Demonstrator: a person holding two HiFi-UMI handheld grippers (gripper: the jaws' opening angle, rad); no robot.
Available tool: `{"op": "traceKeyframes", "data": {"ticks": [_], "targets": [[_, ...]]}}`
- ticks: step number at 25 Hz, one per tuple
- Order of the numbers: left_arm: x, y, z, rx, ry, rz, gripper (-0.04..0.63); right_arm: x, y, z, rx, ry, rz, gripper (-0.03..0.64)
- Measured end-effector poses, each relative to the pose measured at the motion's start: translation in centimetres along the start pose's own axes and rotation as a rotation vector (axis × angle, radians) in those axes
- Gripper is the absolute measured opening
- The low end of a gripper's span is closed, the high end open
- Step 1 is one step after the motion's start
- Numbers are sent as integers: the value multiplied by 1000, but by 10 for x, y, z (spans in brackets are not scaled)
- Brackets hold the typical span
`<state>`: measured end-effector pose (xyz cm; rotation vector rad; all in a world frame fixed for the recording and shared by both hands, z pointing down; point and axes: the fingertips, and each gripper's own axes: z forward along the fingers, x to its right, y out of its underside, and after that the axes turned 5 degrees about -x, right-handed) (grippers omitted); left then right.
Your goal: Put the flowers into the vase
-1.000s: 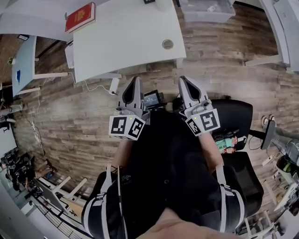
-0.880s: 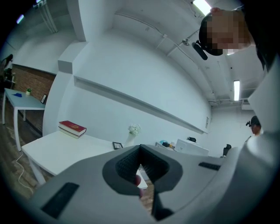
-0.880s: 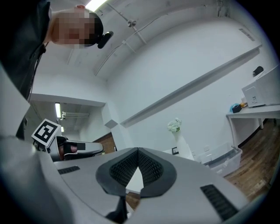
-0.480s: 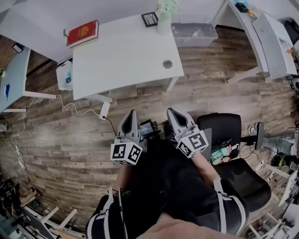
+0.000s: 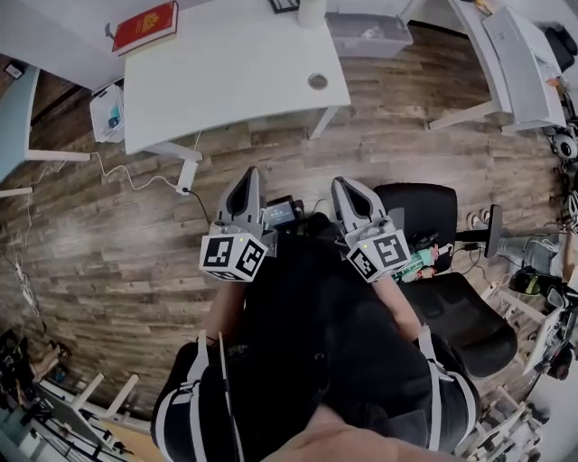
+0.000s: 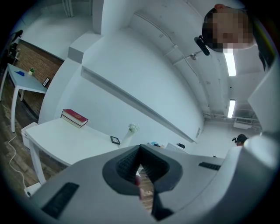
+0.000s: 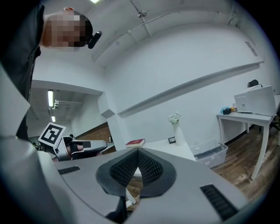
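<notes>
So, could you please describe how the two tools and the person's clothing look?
The left tool and right tool are grey and tapered, with black ribbed pads. Each carries a cube of black-and-white square markers. The person wears a black top with pale stripes.

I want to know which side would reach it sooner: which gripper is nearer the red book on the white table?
Left. The left gripper is below and right of the red book in the head view; the right gripper is farther right, by the black chair.

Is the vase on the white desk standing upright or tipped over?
Upright: the vase stands straight on the white desk, with flowers showing at its top.
</notes>
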<state>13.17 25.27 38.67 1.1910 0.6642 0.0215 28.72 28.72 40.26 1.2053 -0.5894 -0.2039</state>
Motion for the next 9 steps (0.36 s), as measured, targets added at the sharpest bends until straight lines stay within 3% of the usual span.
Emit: {"op": "traceKeyframes", "data": {"ticks": [9], "targets": [[9, 5, -7, 7, -23, 13, 46, 8, 3, -11, 11, -21, -17, 17]]}}
